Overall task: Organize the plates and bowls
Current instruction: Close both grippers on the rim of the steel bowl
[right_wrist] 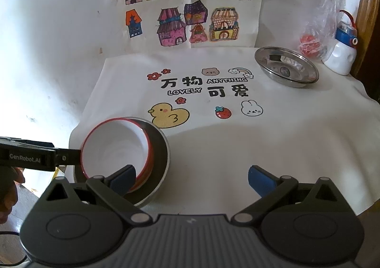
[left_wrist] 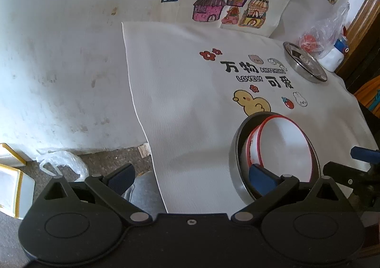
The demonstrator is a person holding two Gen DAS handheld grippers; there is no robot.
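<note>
Both tongs spread wide, left tongs (left_wrist: 191,178) low beside right tongs (right_wrist: 191,178), neither gripping anything.

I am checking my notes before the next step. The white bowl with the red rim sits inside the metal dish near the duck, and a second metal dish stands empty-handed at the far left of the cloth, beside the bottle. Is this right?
One detail is wrong: the second metal dish is at the far right of the cloth, beside the bottle, as the right wrist view shows. The white bowl does sit inside the metal dish near the duck.
</note>
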